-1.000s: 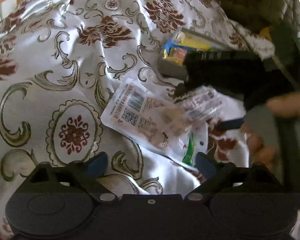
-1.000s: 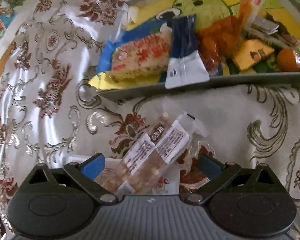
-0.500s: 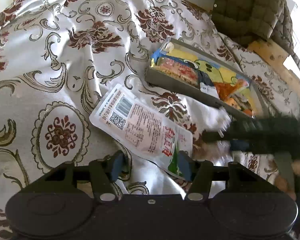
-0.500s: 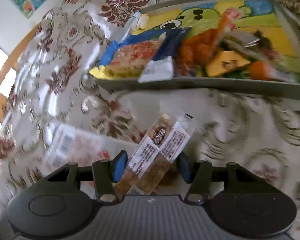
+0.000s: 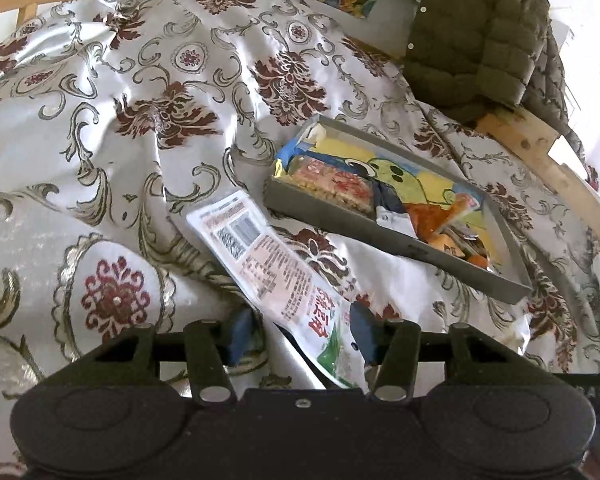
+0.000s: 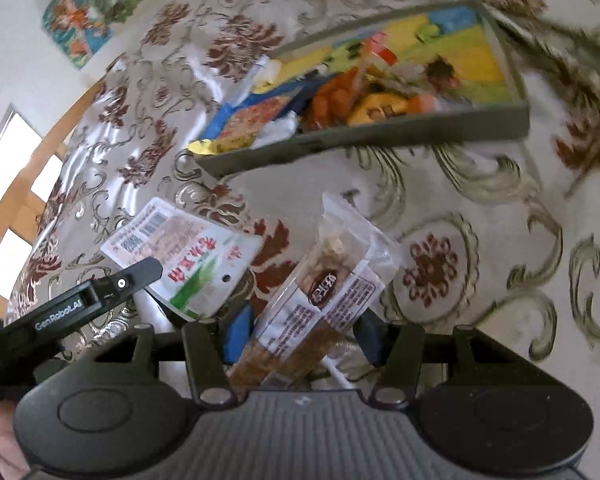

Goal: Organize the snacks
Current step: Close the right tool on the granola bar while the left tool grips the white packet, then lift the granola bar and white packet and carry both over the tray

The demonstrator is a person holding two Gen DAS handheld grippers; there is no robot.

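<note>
Now two grippers, each jaws closed on one packet: left gripper (image 5: 300,334) white pouch (image 5: 268,264), right gripper (image 6: 300,334) brown bar pack (image 6: 324,292).

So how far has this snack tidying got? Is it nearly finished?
Partly done, by the look of it. The grey tray already holds several snacks, among them a rice cracker bar. In hand: the left tongs have closed around the white pouch, and the right tongs around the clear-wrapped brown bars. Both packets are outside the tray, over the patterned cloth. Left: getting those two into the tray.
</note>
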